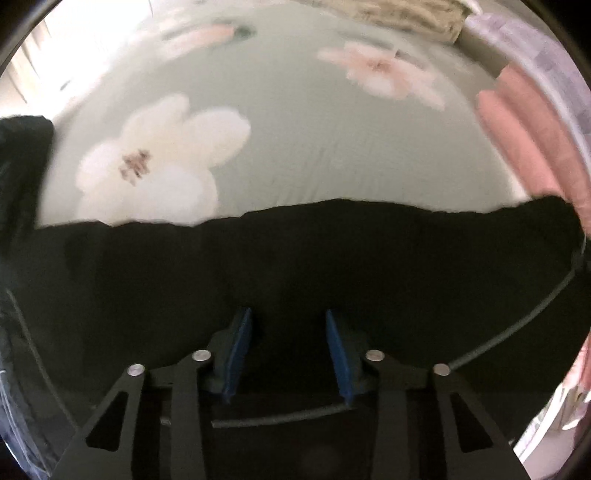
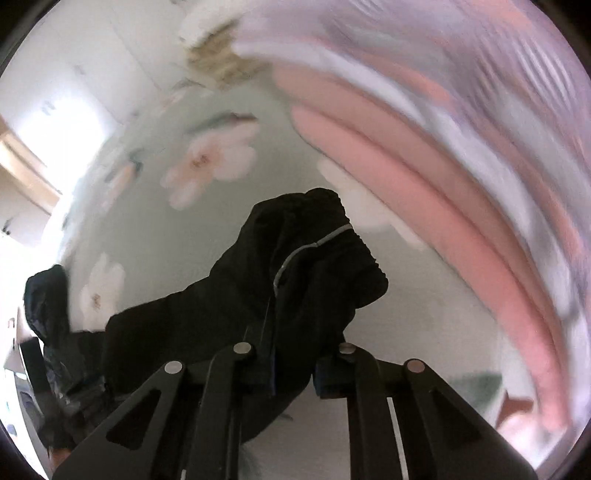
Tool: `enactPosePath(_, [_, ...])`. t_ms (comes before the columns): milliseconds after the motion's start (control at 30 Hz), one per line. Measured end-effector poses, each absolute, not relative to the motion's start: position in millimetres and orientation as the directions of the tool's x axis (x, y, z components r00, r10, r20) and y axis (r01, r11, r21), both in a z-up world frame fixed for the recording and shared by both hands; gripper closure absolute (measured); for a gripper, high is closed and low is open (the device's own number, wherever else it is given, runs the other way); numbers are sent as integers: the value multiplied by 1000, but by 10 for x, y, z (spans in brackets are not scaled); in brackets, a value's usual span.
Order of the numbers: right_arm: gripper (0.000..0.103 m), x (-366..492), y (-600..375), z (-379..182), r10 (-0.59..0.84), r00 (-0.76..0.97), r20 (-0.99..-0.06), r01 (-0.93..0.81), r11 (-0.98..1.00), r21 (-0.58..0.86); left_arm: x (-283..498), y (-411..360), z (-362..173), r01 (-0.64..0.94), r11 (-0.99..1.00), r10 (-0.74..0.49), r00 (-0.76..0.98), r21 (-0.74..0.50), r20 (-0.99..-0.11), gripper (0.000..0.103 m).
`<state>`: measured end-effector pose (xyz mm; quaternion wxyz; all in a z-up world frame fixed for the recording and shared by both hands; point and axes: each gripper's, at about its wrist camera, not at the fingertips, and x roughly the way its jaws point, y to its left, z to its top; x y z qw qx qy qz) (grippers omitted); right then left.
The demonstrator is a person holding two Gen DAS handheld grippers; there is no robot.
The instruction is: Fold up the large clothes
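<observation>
A large black garment (image 1: 295, 258) lies spread over the flowered bed, and its far edge runs straight across the left wrist view. My left gripper (image 1: 287, 317) points steeply down onto it. Its blue pads (image 1: 240, 350) stand apart, with only dark cloth showing in the gap. In the right wrist view a bunched end of the black garment (image 2: 303, 258), with a ribbed hem (image 2: 365, 258) and a pale zip line (image 2: 295, 254), rises out of my right gripper (image 2: 291, 362). That gripper is shut on the cloth, and the fabric hides its fingertips.
The bed sheet (image 1: 295, 129) is pale green with large white and pink flowers. A pink folded blanket (image 1: 517, 129) lies along the right side, also seen as pink blanket folds (image 2: 424, 166). A beige textured cloth (image 1: 406, 14) sits at the far end. A thin cable (image 1: 517, 332) crosses the garment.
</observation>
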<state>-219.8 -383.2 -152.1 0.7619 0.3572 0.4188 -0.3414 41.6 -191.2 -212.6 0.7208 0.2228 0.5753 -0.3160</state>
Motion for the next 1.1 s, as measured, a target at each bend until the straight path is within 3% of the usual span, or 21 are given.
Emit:
enactPosePath(167, [87, -2321, -3997, -2280, -99, 340, -935, 858, 439, 265, 378, -1975, -2185, 733, 680, -205, 179, -9, -962, 59])
enactPosePath(333, [86, -2412, -4017, -2211, -82, 353, -932, 858, 427, 287, 367, -1728, -1984, 698, 708, -280, 136, -109, -950, 59])
enactPosePath(533, [87, -2325, -3712, -1601, -176, 390, -904, 812, 528, 247, 268, -880, -1573, 634, 759, -330, 178, -148, -927, 59])
enactPosePath(733, [88, -1824, -2661, -709, -208, 536, -818, 627, 747, 221, 429, 327, -1340, 504, 846, -314, 206, -174, -927, 59])
enactPosePath(933, [88, -1161, -1305, -213, -83, 630, -772, 389, 894, 221, 665, 1679, -1087, 387, 912, -253, 275, -134, -927, 59])
enactPosePath(1100, [88, -353, -51, -215, 21, 636, -772, 217, 955, 205, 956, 2709, -912, 295, 951, -195, 351, -90, -916, 59])
